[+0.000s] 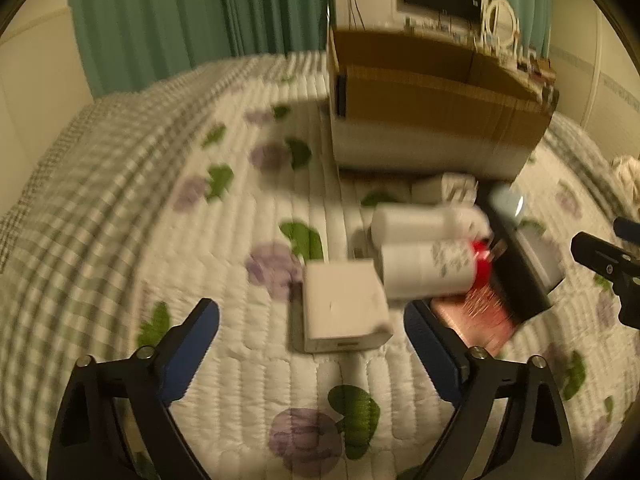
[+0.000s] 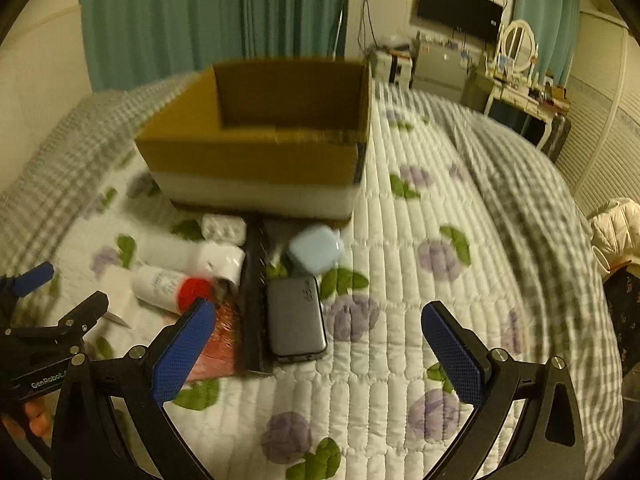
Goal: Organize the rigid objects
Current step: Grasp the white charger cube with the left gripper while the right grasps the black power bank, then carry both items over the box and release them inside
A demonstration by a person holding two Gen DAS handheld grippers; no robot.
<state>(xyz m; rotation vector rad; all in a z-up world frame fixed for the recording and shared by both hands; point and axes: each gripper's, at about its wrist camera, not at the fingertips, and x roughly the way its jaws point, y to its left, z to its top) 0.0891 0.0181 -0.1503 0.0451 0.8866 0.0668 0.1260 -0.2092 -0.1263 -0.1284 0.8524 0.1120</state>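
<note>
my left claw (image 1: 312, 314) gapes wide around the small white square box (image 1: 344, 306); my right claw (image 2: 318, 322) spread, grey rounded case (image 2: 295, 317) just ahead.

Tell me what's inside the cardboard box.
The cardboard box is open-topped; the right wrist view shows only bare inner walls. Its floor is hidden behind the near wall, so contents there cannot be seen.

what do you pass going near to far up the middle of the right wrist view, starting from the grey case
grey case → light blue case → cardboard box → green curtain
</note>
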